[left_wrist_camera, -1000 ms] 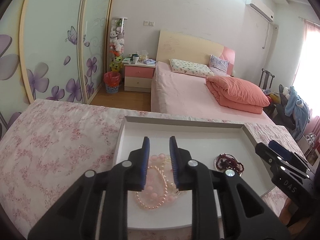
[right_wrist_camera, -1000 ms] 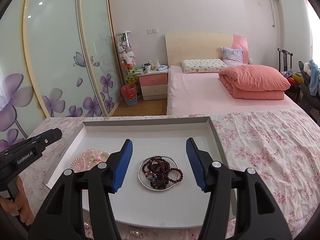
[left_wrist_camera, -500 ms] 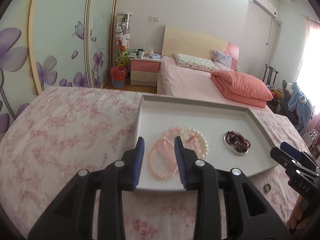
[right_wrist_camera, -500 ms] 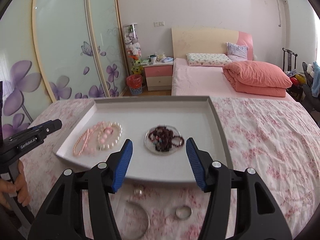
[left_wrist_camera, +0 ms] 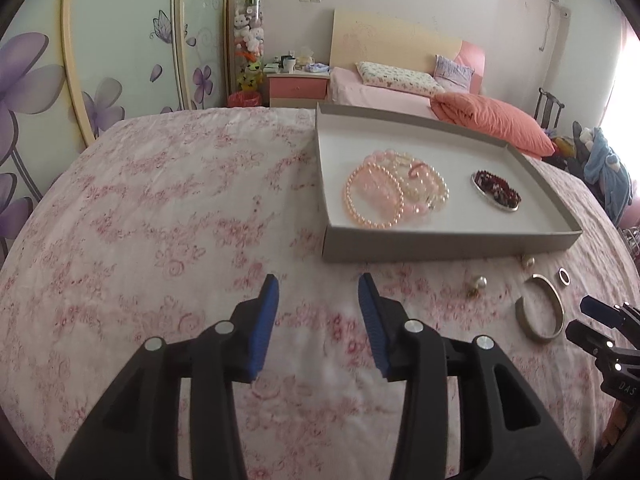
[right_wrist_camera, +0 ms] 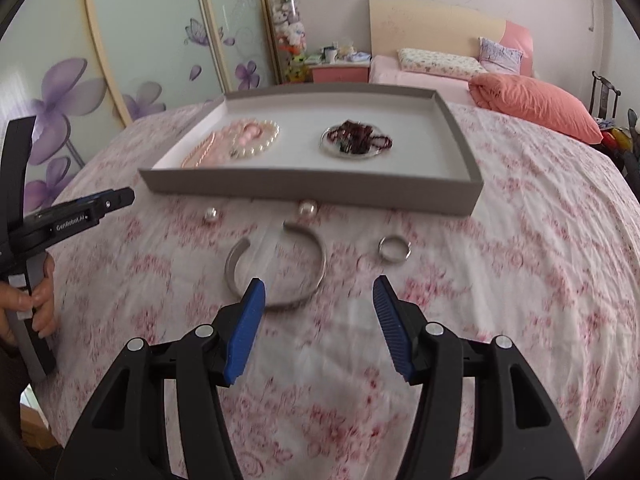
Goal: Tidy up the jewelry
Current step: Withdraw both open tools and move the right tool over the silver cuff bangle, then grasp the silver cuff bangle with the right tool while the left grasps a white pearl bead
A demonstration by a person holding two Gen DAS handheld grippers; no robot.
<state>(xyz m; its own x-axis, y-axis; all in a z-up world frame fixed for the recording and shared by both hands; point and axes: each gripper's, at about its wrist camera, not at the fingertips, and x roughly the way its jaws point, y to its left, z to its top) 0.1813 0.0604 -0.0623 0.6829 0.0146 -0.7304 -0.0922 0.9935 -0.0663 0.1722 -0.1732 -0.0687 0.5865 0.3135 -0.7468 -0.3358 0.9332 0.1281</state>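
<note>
Both grippers pulled back off the grey cardboard tray (right_wrist_camera: pixel 312 192); left gripper (left_wrist_camera: pixel 318 312) and right gripper (right_wrist_camera: pixel 318 312) fingers wide, empty. Open silver metal bangle (right_wrist_camera: pixel 276 268) lies just ahead of right fingers, likely next pick.

A bench covered by a white cloth (right_wrist_camera: pixel 520 240) printed with pink flowers fills the foreground. On the cloth sits a shallow grey tray (right_wrist_camera: pixel 312 192) with a white inside. Just in front of the tray's near wall lie two pearl beads (right_wrist_camera: pixel 211 214), apart from each other, one (right_wrist_camera: pixel 307 209) almost touching the wall. Nearer the viewer lies an open silver bangle (right_wrist_camera: pixel 316 276), flat on the cloth, its gap turned toward the tray. To its right, close by but not touching, lies a small silver ring (right_wrist_camera: pixel 394 249).
</note>
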